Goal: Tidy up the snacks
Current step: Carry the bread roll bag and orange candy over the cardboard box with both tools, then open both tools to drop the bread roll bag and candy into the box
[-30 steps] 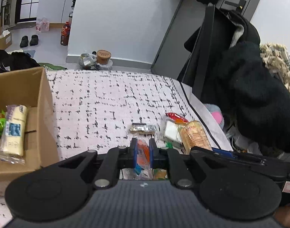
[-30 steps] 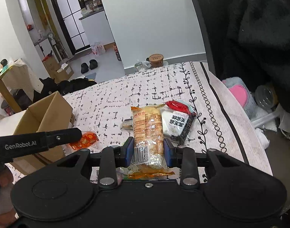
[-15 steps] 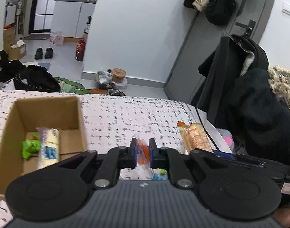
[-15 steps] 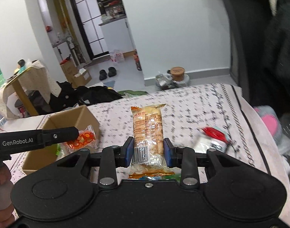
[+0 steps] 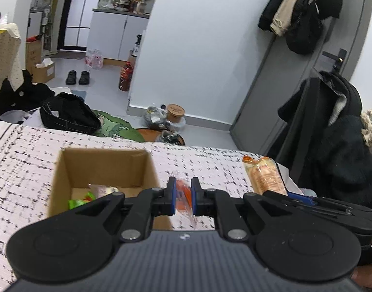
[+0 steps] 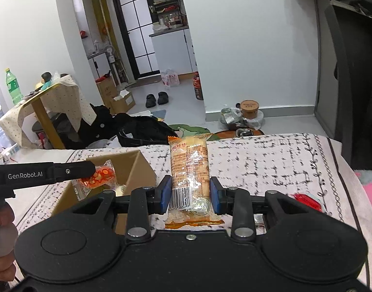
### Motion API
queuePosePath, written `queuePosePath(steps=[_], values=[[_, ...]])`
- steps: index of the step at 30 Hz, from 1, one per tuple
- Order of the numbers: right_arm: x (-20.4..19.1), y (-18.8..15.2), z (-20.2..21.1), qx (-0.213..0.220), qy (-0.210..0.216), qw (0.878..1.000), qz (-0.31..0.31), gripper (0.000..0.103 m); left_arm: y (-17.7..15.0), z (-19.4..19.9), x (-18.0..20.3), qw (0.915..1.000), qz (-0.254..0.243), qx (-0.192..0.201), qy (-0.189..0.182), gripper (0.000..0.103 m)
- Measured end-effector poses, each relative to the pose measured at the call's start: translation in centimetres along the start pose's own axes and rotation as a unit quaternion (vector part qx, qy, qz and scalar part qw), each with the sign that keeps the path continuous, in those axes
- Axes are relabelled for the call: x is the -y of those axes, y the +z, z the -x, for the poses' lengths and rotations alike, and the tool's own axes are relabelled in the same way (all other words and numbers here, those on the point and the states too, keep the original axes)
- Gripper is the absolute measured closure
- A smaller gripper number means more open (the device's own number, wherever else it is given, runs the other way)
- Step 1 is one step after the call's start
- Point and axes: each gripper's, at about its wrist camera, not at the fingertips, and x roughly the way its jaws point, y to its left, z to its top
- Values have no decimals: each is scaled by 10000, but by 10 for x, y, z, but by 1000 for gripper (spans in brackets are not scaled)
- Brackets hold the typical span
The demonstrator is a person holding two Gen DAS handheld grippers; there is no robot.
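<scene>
My left gripper [image 5: 182, 198] is shut on a small orange-and-clear snack packet [image 5: 183, 196], held just right of the open cardboard box [image 5: 64, 170]; in the right wrist view the same packet [image 6: 99, 176] hangs over the box's [image 6: 139, 168] near corner. Inside the box lie a green packet [image 5: 80, 202] and a pale one. My right gripper [image 6: 190, 194] is shut on a long orange wrapped cake bar [image 6: 189, 177], upright above the patterned cloth; the bar [image 5: 265, 176] also shows at right in the left wrist view.
A red packet [image 6: 306, 200] lies on the black-and-white patterned cloth [image 6: 271, 165] to the right. Beyond the bed edge are a black bag [image 5: 66, 115], shoes [image 5: 77, 77], a round tub [image 5: 175, 112] and dark coats [image 5: 339, 150] at right.
Both grippers have risen and swung left toward the box with their snacks. The loose pile of snacks on the cloth has dropped out of the left wrist view.
</scene>
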Motion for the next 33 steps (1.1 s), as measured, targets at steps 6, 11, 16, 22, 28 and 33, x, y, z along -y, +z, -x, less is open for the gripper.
queuePosePath(steps=[6,11,16,22,28,33], values=[[-19,9,-9,22,132,9998,162,71,11,4,-24,9996,221,124,160,92],[-35,15,-19,-14,250,9994,257,71,16,9,-48,9982,458,229,323,92],[-51,15,-30,-137,342,9988,331,71,16,8,-75,9958,718,185,536,92],[-72,14,-42,-302,409,9974,510,71,10,5,-90,9949,846,106,535,93],[-91,11,-56,-503,414,9956,672,71,4,0,-99,9945,907,-50,513,92],[-101,15,-63,-510,474,9948,738,67,4,1,-104,9934,988,-54,588,89]])
